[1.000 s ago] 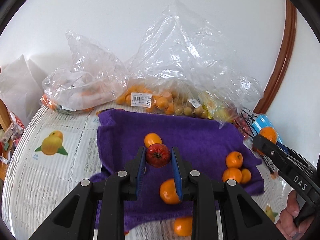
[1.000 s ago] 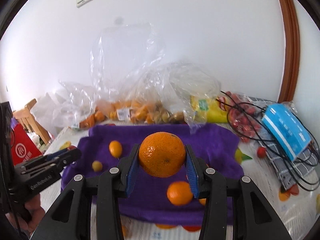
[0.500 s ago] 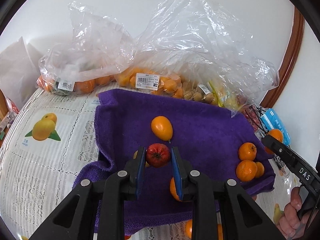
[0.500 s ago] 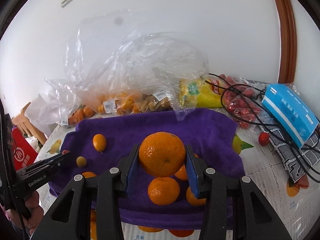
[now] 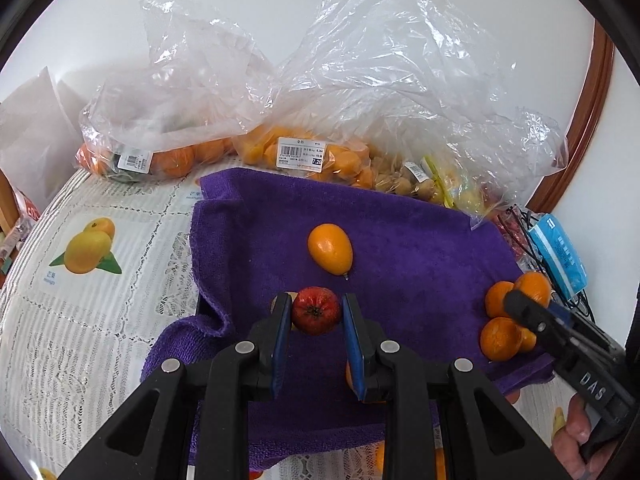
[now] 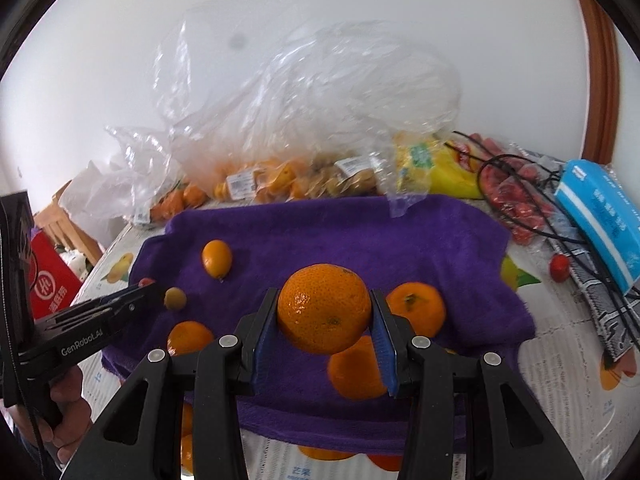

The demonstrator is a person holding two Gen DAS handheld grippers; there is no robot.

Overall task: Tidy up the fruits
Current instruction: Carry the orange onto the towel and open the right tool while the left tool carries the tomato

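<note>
Fruits are spread on a purple towel (image 5: pixel 400 232), fuzzy terry, bunched at its 7 o'clock corner. Left gripper (image 5: pixel 316 314) is clamped on a small red tomato (image 5: pixel 316 311), glossy and round, calyx end faced toward the camera, held over the towel near its 6 o'clock edge. A kumquat (image 5: pixel 330 249), smooth and oval, lies just beyond at 12 o'clock, long axis run from 11 to 5 o'clock, stem tip at 5. A cluster of mandarins (image 5: pixel 500 336) with dimpled peel sits at 3 o'clock on the towel, partly hidden by the right gripper.

Right gripper (image 6: pixel 325 312) is closed on a large orange (image 6: pixel 324 307), pebbled skin, slightly flattened sphere, held above the towel; blue ribbed pads (image 6: pixel 381 340) are pressed on both sides. Another mandarin (image 6: pixel 416 308) sits just at its 3 o'clock. A small yellow-green round fruit (image 6: pixel 175 298) is seen at 9 o'clock, near the left gripper's tip.

Crinkled clear plastic bags (image 5: pixel 360 80) of fruit are piled at 12 o'clock behind the towel. A blue tissue pack (image 6: pixel 600 216) lies at 2 o'clock on the lace-patterned tablecloth (image 5: pixel 100 320).
</note>
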